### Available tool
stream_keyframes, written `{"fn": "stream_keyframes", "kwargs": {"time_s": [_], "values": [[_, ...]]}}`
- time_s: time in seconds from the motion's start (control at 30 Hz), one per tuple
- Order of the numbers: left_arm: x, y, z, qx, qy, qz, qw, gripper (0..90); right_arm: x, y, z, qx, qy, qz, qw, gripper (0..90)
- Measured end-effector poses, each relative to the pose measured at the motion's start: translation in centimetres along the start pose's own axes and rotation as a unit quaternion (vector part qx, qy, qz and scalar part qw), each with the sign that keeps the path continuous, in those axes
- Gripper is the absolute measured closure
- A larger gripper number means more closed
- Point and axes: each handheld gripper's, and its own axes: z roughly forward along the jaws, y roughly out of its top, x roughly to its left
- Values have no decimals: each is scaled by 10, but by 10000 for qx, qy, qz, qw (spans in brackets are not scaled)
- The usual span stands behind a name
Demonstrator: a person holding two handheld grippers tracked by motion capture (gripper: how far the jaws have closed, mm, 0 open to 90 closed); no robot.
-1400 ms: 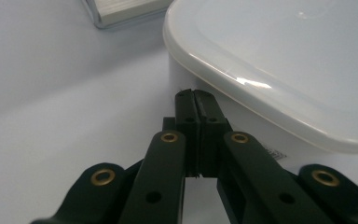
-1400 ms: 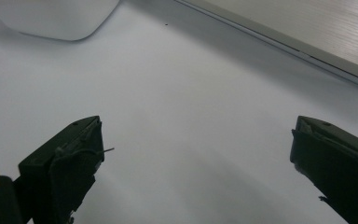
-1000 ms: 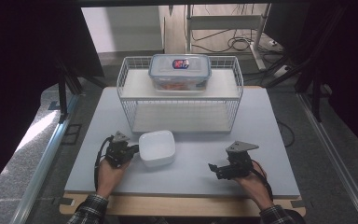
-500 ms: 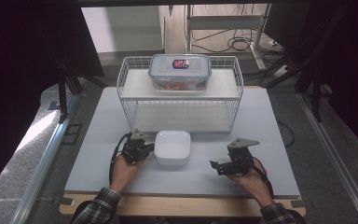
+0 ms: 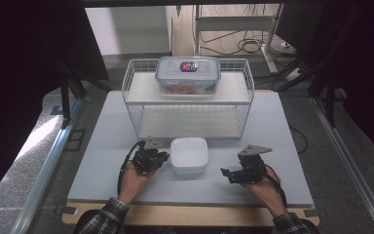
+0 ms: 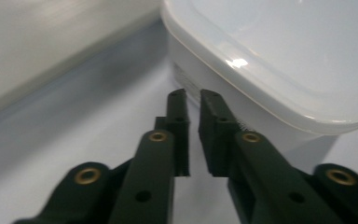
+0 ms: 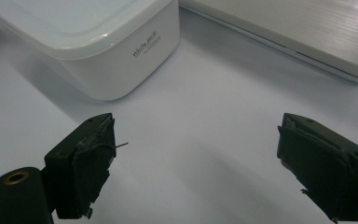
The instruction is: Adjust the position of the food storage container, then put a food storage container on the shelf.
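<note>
White box sits on the table, between my two grippers.

My left gripper is right beside the box's left wall, nearer than the other one. Its jaws have just opened a crack and hold nothing. My right gripper stands apart on the other side, jaws wide, just closing a bit, empty too. The lid is on, so I cannot tell what's inside. On the wire rack sits a clear box with something orange in it.

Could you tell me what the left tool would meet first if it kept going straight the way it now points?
Most likely the white lidded container: the left tool, its jaws just opening a narrow gap with nothing between them, points at the container's near side wall. It looks very close, though whether it already touches is unclear.
</note>
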Motion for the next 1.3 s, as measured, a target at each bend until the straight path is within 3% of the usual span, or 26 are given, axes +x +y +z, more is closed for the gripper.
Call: {"fn": "stream_keyframes", "kwargs": {"time_s": [0.17, 0.3, 0.5, 0.63, 0.83, 1.0, 1.2, 1.3], "values": [[4, -6, -20, -289, 76, -52, 9995, 539, 0, -1, -4, -174, 69, 2, 9998, 101], [5, -14, -30, -427, 20, -109, 9990, 373, -1, -2, -7, -271, 109, -63, 9996, 64], [5, -25, -40, -582, -169, -122, 9981, 204, -1, -4, -9, -425, 203, -19, 9989, 49], [2, -31, -41, -484, -145, -131, 9986, 144, 0, -5, -9, -451, 276, -61, 9986, 38], [-3, -36, -40, -275, -91, 34, 9996, 101, 2, -6, -6, -411, 329, -106, 9986, 35], [-4, -38, -35, -161, 91, 369, 9991, 56, 0, -6, -6, -370, 357, -88, 9986, 35], [1, -38, -34, -454, -53, 158, 9988, 16, -1, -4, -7, -409, 285, -40, 9987, 20], [3, -37, -34, -476, -153, 70, 9987, 14, 0, -3, -7, -466, 246, -98, 9986, 17]]}}
